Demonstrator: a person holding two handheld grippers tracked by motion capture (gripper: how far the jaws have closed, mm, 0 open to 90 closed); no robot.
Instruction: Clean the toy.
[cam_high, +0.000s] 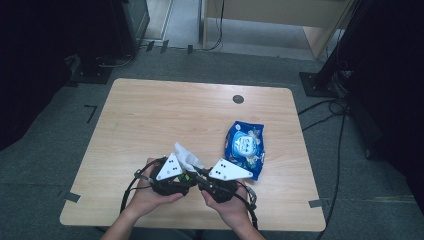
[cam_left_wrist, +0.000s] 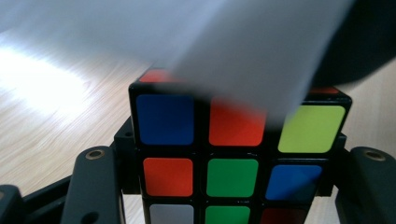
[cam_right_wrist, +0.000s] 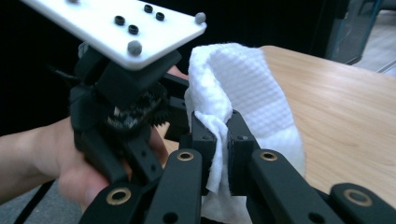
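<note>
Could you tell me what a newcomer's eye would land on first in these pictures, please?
Probably the scrambled puzzle cube, clamped between the left tongs near the table's front edge. Next, the white wipe, pinched in the right tongs and draped right beside the cube. Behind them to the right lies a blue wipes pack, flat on the wood.

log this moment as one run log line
left gripper: shut on puzzle cube | right gripper: shut on white wipe | wipe pack: flat on table, right of grippers
</note>
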